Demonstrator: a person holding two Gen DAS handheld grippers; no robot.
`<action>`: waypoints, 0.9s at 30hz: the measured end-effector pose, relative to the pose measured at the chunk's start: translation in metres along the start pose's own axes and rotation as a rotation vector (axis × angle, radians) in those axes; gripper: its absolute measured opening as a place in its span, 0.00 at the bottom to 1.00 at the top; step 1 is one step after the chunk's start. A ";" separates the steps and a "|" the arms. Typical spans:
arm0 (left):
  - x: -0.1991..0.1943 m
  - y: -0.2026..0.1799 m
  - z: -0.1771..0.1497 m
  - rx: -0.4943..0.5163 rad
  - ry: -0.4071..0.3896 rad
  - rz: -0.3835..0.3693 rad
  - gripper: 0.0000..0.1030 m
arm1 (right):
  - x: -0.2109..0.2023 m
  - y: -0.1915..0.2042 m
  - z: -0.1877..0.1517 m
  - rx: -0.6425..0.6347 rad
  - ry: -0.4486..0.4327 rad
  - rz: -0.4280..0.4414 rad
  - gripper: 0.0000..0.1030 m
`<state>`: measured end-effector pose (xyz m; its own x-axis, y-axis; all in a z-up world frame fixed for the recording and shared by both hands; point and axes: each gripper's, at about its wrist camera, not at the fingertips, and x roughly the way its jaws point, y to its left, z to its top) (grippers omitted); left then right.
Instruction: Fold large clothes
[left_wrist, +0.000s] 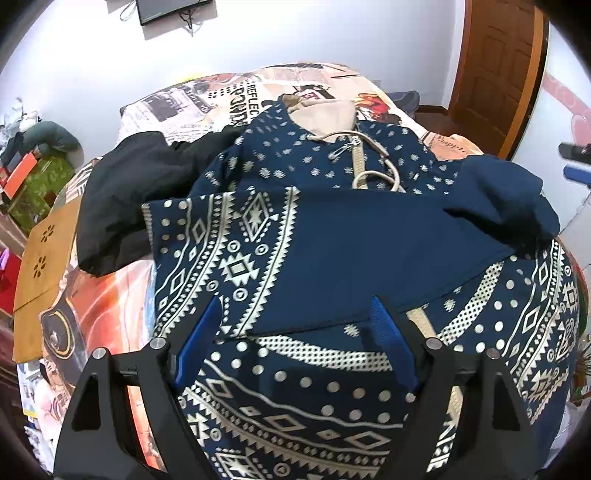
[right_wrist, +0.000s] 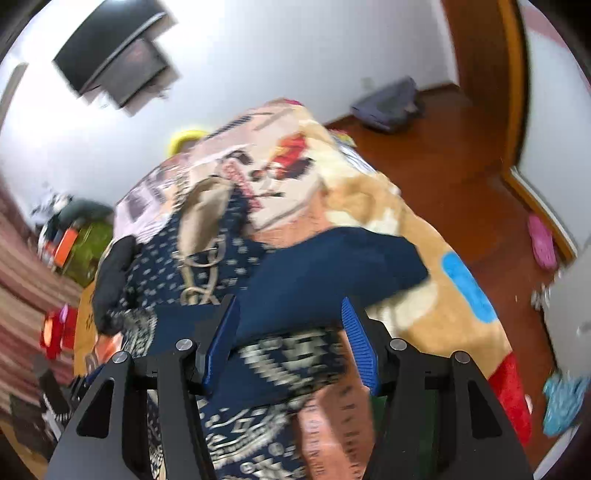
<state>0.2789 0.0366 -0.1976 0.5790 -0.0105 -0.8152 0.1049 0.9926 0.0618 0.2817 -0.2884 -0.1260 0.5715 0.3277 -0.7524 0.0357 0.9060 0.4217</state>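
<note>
A navy hooded jacket with white geometric print, beige zipper and drawcord lies on the bed. Its plain navy sleeve is folded across the front. My left gripper is open just above the jacket's lower front, its blue pads either side of a fold edge, holding nothing. In the blurred right wrist view, my right gripper is open above the jacket, with the navy sleeve just beyond its fingers. The beige hood lies farther away.
A black garment lies left of the jacket. The bed carries a printed blanket. A tan cloth is at the bed's left edge. Wooden floor and a door are to the right; clutter stands at the left wall.
</note>
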 end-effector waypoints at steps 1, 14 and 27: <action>0.001 -0.002 0.001 0.001 0.001 -0.003 0.80 | 0.007 -0.010 0.001 0.033 0.015 -0.002 0.52; 0.027 -0.012 0.003 0.010 0.032 0.024 0.80 | 0.077 -0.056 -0.003 0.210 0.095 0.038 0.49; 0.004 0.002 0.000 -0.008 -0.017 0.025 0.80 | 0.017 0.005 0.030 0.016 -0.100 0.061 0.05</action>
<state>0.2811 0.0385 -0.2011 0.5951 0.0125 -0.8035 0.0840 0.9934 0.0777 0.3162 -0.2859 -0.1214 0.6517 0.3528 -0.6714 0.0111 0.8807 0.4735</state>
